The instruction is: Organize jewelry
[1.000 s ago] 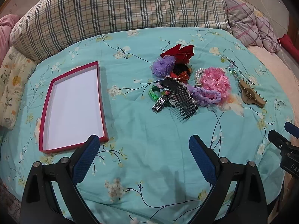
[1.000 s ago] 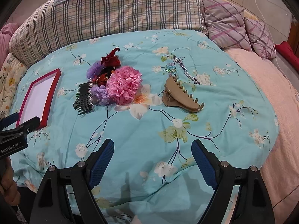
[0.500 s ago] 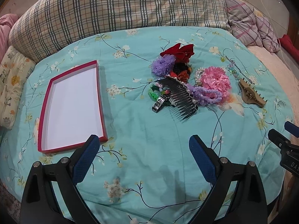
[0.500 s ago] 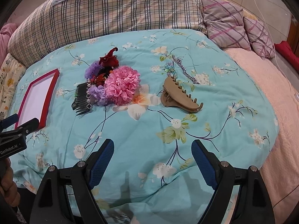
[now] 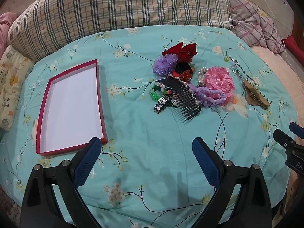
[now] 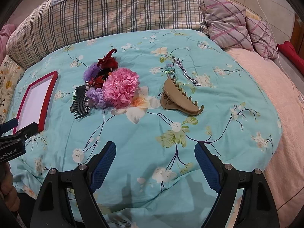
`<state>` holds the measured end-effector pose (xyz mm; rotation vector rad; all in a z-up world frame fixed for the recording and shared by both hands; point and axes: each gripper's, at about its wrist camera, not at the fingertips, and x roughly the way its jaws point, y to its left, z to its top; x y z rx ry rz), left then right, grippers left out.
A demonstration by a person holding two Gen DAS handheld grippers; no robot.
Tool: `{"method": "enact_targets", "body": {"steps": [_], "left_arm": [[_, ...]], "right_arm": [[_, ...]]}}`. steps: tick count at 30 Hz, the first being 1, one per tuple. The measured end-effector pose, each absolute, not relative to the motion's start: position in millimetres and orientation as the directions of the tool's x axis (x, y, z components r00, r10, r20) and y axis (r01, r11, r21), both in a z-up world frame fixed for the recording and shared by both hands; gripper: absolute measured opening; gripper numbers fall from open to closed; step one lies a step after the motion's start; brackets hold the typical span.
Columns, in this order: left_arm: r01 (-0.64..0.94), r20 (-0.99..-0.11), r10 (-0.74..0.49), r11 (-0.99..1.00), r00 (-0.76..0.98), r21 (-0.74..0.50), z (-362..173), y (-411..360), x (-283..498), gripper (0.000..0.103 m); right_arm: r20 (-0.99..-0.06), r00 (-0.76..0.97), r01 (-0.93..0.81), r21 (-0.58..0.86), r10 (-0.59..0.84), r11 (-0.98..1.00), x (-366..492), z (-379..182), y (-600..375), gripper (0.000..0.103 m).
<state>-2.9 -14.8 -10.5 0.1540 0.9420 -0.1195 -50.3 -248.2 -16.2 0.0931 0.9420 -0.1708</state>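
Note:
A red-rimmed white tray [image 5: 99, 102] lies empty on the left of the teal bedspread; it also shows in the right wrist view [image 6: 49, 93]. A pile of hair pieces lies mid-bed: black comb [image 5: 182, 99], pink scrunchie [image 5: 218, 80], purple scrunchie [image 5: 165, 64], red bow [image 5: 182, 50], green bands [image 5: 156, 93], a metal clip [image 5: 161, 104]. A tan claw clip [image 6: 180, 99] and a silver chain [image 6: 187, 72] lie to the right. My left gripper [image 5: 146, 161] and right gripper [image 6: 154, 162] are both open and empty, hovering near the bed's front edge, well short of everything.
A plaid bolster [image 5: 123, 11] and plaid pillows [image 6: 228, 22] line the back of the bed. A peach blanket [image 6: 281, 98] covers the right side. A floral cushion [image 5: 9, 87] sits at the far left.
Both views have shifted only slightly; the pile and claw clip look a little nearer. Nothing has been taken hold of and both grippers stay open.

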Motion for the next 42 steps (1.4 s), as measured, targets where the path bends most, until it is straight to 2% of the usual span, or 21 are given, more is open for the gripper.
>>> {"method": "enact_targets", "body": {"steps": [30, 42], "left_arm": [[0.195, -0.828, -0.077, 0.98, 0.556, 0.04, -16, -17, 7, 0.098], [0.203, -0.835, -0.29, 0.955, 0.467, -0.218, -37, -12, 54, 0.097]], "right_arm": [[-0.816, 0.571, 0.2, 0.031, -0.091, 0.979, -46, -19, -257, 0.087], [-0.805, 0.593, 0.186, 0.132, -0.005, 0.974, -19, -31, -286, 0.086]]}}
